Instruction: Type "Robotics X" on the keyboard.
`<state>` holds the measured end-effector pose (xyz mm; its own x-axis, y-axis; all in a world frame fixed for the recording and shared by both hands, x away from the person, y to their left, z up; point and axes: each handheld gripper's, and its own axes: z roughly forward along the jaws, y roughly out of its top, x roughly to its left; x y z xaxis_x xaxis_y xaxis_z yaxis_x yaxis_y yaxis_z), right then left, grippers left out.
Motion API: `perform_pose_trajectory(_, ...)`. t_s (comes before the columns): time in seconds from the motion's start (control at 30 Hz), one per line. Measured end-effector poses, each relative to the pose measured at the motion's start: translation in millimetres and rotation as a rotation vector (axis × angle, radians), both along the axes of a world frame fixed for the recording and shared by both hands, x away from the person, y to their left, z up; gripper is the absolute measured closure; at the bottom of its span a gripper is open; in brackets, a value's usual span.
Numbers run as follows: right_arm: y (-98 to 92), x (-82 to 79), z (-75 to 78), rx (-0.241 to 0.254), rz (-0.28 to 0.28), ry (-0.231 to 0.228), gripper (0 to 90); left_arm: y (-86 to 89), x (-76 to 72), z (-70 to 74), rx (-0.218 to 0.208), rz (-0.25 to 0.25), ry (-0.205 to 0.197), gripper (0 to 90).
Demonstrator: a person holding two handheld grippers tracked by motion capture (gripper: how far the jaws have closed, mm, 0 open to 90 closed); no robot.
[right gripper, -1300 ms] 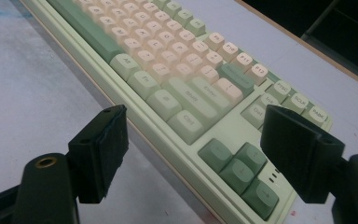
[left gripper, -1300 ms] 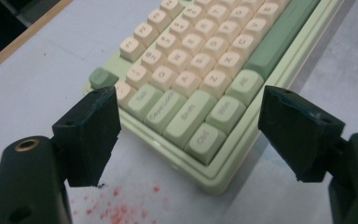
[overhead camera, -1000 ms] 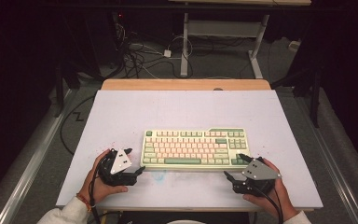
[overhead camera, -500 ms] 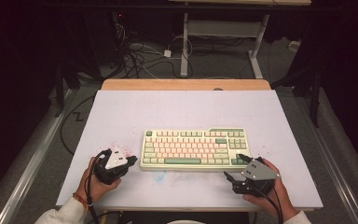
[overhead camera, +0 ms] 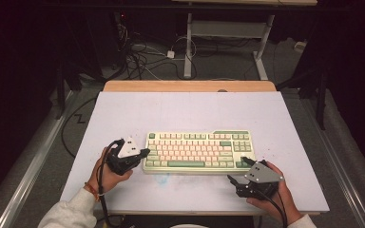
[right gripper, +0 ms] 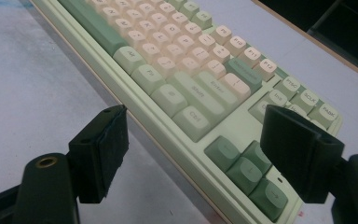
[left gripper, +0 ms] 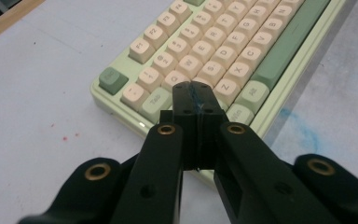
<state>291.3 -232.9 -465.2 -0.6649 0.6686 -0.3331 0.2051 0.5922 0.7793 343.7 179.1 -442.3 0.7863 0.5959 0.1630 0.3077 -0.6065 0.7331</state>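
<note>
Left gripper [left gripper: 196, 91] closed and empty over the keyboard [overhead camera: 198, 151], right gripper [right gripper: 205, 149] open — a blunt tip could press neighbouring keys.

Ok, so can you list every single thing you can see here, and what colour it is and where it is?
keyboard: one, pale green with cream and green keys, middle of the table
table: one, light grey top with a wooden far edge, under everything
blue smudge: one, faint, on the table just in front of the keyboard
cables: a tangle, black and white, on the floor behind the table
desk frame: one, white, on the floor at the back
left gripper: one, black, jaws shut, over the keyboard's left end
right gripper: one, black, jaws open, by the keyboard's right front corner
hands: two, grey sleeves, holding the grippers
</note>
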Motion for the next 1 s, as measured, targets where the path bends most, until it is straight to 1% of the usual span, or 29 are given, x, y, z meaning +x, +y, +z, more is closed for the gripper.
perform_pose_trajectory(0.03, 0.0, 0.0, -0.2, 0.0, 0.0, 0.0, 24.2, -2.9, 2.6, 0.2, 0.0, -0.005, 0.008, 87.7)
perform_pose_trajectory(0.13, -0.1, 0.0, -0.2, -0.002, -0.001, 0.001, 24.2, -12.4, 10.0, 0.2, 0.003, -0.016, 0.017, 87.7)
perform_pose_trajectory(0.2, -0.2, 0.0, -0.2, -0.003, -0.001, 0.0, 24.3, -20.1, 14.2, -0.3, 0.016, -0.028, 0.02, 87.8)
perform_pose_trajectory(0.23, -0.2, 0.0, -0.3, -0.004, -0.001, 0.0, 24.3, -24.0, 16.3, -0.8, 0.016, -0.035, 0.022, 87.8)
perform_pose_trajectory(0.4, -0.1, 0.0, -0.8, -0.008, 0.001, 0.002, 24.3, -41.3, 25.5, -5.5, 0.041, -0.066, 0.042, 87.7)
perform_pose_trajectory(0.47, 0.0, 0.1, -0.9, -0.01, 0.001, 0.002, 24.4, -45.8, 29.0, -7.8, 0.041, -0.07, 0.053, 87.8)
perform_pose_trajectory(0.53, 0.0, 0.1, -1.1, -0.01, 0.001, 0.002, 24.4, -49.2, 31.9, -9.6, 0.055, -0.072, 0.053, 87.7)
perform_pose_trajectory(0.6, 0.1, 0.1, -1.1, -0.011, 0.002, 0.003, 24.4, -51.2, 34.4, -10.6, 0.059, -0.082, 0.064, 87.7)
perform_pose_trajectory(0.63, 0.1, 0.0, -1.1, -0.011, 0.002, 0.003, 24.4, -52.7, 35.3, -11.3, 0.065, -0.081, 0.06, 87.8)
perform_pose_trajectory(0.67, 0.1, 0.0, -1.1, -0.012, 0.002, 0.002, 24.4, -53.6, 36.1, -11.7, 0.062, -0.083, 0.066, 87.7)
perform_pose_trajectory(0.87, 0.0, 0.0, -1.2, -0.012, 0.005, 0.005, 24.6, -57.4, 38.9, -15.0, 0.081, -0.089, 0.078, 87.7)
perform_pose_trajectory(1.0, 0.1, -0.1, -1.3, -0.013, 0.005, 0.005, 25.1, -57.2, 39.4, -15.6, 0.08, -0.087, 0.082, 87.7)
